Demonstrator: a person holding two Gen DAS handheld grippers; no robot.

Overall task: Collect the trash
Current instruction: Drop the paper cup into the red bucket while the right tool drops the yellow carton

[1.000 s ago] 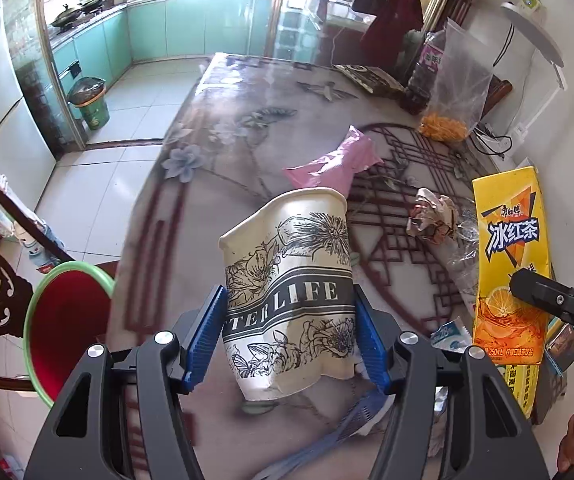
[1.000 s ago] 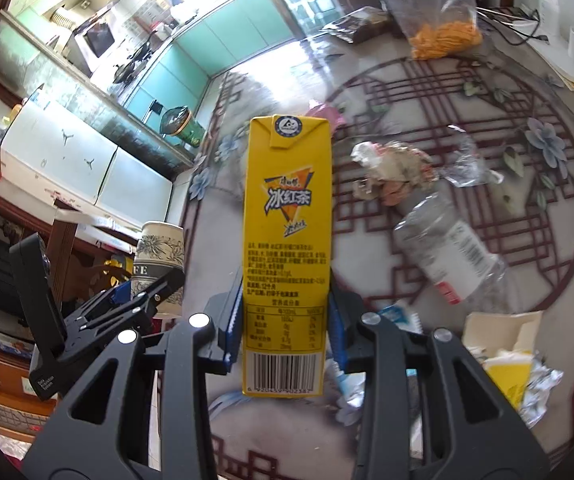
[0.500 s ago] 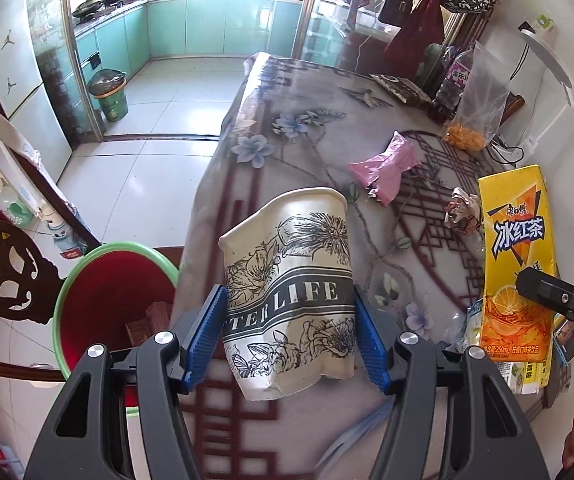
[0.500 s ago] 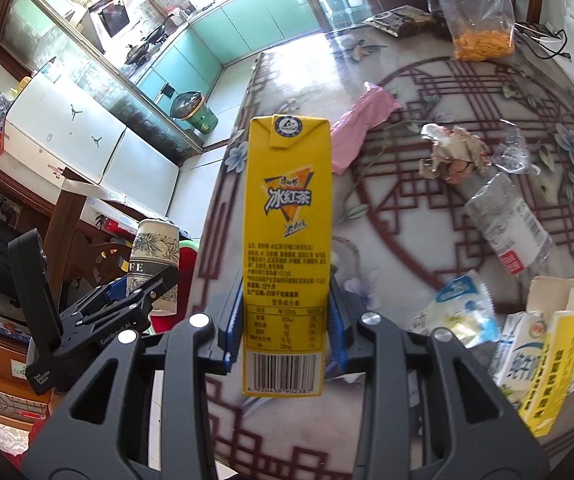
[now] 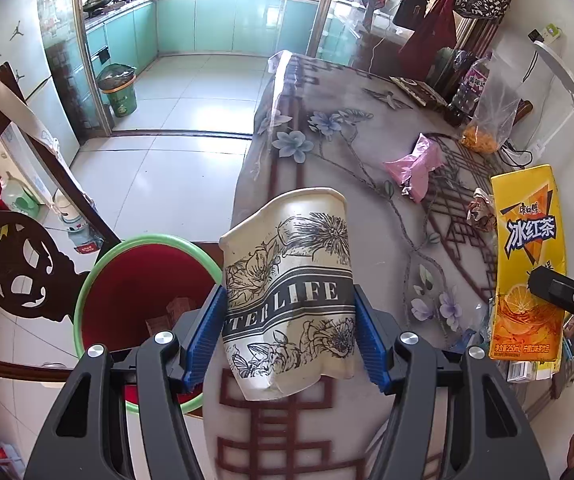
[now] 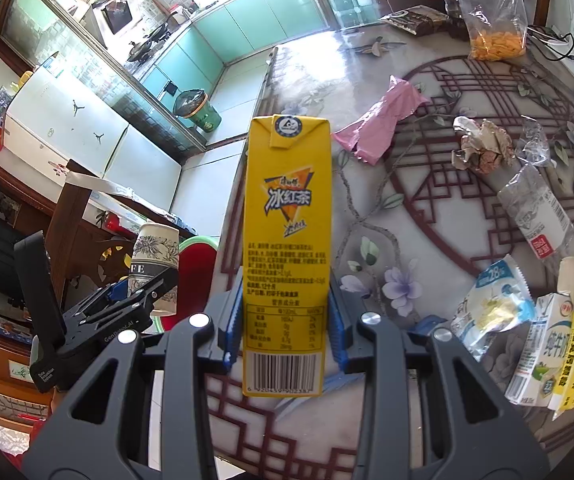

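Observation:
My left gripper (image 5: 287,336) is shut on a dented paper cup (image 5: 289,280) printed with flowers, held over the table's left edge. Just left of it and below stands a red bin with a green rim (image 5: 135,308). My right gripper (image 6: 285,328) is shut on a yellow iced-tea carton (image 6: 287,240), upright between the blue pads. In the left wrist view that carton (image 5: 527,268) hangs at the right; in the right wrist view the cup (image 6: 154,258) and left gripper (image 6: 143,296) sit at the left, by the bin (image 6: 193,256).
On the patterned table (image 6: 367,216) lie a pink wrapper (image 6: 379,120), a crumpled paper ball (image 6: 483,148), a flattened clear bottle (image 6: 539,216), milk cartons and pouches (image 6: 543,340) and a bag of orange snacks (image 6: 495,32). A carved wooden chair (image 5: 19,264) stands beside the bin.
Both grippers have moved left across the table toward its edge with their loads. The red bin has come further into the left wrist view, now close beside the cup.

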